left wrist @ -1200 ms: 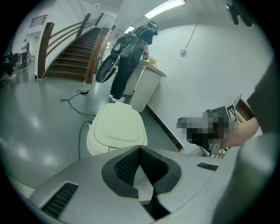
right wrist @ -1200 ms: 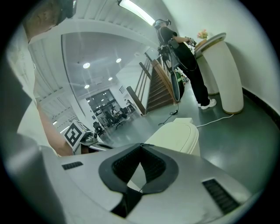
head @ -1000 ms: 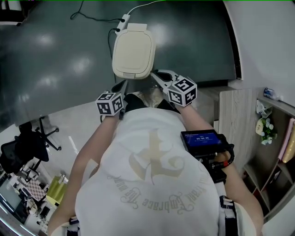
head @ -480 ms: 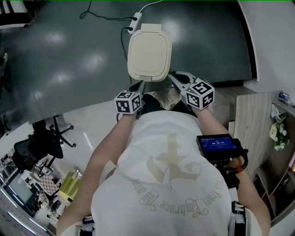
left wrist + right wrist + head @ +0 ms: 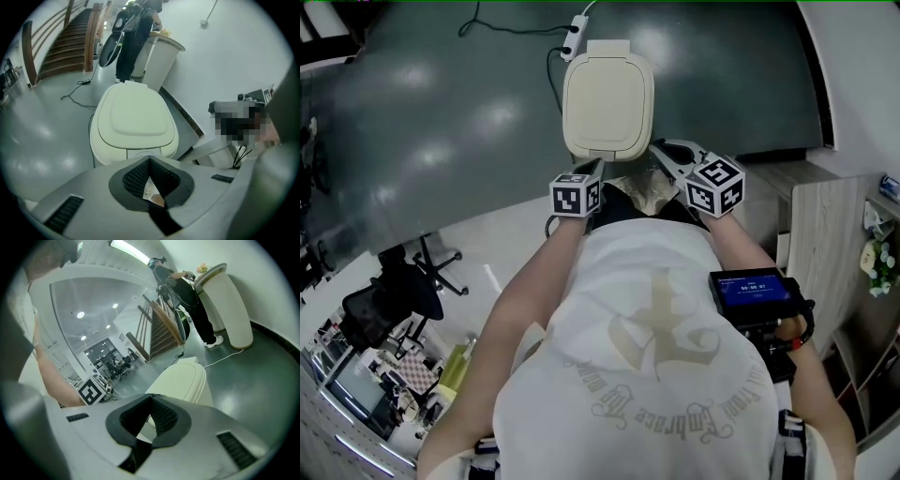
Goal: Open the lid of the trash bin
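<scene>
The cream trash bin (image 5: 608, 103) stands on the dark floor in front of me with its rounded lid (image 5: 136, 115) down flat. In the head view my left gripper (image 5: 594, 172) hovers just short of the bin's near edge, left of centre. My right gripper (image 5: 668, 156) sits at the bin's near right corner. Looking along the left gripper (image 5: 149, 160), the jaw tips meet just short of the small front panel under the lid and grip nothing. In the right gripper view, the right gripper (image 5: 150, 397) is also shut and empty, with the bin (image 5: 180, 383) just beyond it.
A power strip and cable (image 5: 577, 26) lie on the floor behind the bin. A taller cream bin (image 5: 161, 56) stands by the wall with a person (image 5: 133, 33) beside it, near a staircase (image 5: 65, 42). A wooden shelf unit (image 5: 825, 220) is to my right, an office chair (image 5: 389, 305) to my left.
The head view has swung so the bin sits nearer the picture's centre. Both grippers stay shut by its near edge; the left one has crept slightly closer to the bin.
</scene>
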Motion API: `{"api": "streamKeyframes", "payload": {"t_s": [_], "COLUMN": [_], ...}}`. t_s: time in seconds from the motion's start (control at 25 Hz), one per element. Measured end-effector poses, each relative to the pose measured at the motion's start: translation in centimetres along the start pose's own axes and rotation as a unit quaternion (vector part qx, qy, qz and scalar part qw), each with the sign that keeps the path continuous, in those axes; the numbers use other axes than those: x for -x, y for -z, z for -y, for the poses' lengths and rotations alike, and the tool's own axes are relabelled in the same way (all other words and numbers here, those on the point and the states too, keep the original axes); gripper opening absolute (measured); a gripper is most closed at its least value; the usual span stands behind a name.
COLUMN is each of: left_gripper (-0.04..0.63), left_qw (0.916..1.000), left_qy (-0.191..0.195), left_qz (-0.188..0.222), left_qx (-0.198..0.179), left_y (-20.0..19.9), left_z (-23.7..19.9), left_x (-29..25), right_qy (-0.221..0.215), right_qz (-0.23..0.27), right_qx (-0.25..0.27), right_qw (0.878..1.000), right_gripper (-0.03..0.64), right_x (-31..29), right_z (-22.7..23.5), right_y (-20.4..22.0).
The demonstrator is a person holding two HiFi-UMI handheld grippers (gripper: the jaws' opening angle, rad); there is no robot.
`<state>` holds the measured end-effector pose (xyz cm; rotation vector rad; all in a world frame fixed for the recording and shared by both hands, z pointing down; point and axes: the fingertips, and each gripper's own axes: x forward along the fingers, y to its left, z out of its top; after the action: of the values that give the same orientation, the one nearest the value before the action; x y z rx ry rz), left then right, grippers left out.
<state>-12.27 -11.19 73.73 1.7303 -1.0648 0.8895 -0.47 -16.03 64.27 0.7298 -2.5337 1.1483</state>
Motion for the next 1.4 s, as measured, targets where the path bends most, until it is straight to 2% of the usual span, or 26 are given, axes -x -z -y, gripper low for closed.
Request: {"api": "streamKeyframes", "payload": {"t_s": [0.52, 0.84, 1.4], "left_gripper": [0.012, 0.012, 0.012], "left_qw": [0.9996, 0.9991, 0.9995], "left_qy": [-0.010, -0.013, -0.016], "left_qz": [-0.028, -0.040, -0.025], "left_qx": [0.005, -0.008, -0.008], "left_y": [0.5, 0.9, 1.0], "left_z": [-0.7, -0.1, 0.2], "left_x": [0.3, 0.4, -0.1], "right_qy": [0.001, -0.007, -0.004], "right_qz": [0.000, -0.012, -0.032], "right_qx": [0.002, 0.009, 0.015], "right_qw": [1.000, 1.000, 0.999], "right_gripper": [0.005, 0.005, 0.005], "right_x": [-0.3, -0.5, -0.4], "right_z": [0.2, -0.3, 0.1], "right_y": [-0.5, -0.1, 0.8]}}
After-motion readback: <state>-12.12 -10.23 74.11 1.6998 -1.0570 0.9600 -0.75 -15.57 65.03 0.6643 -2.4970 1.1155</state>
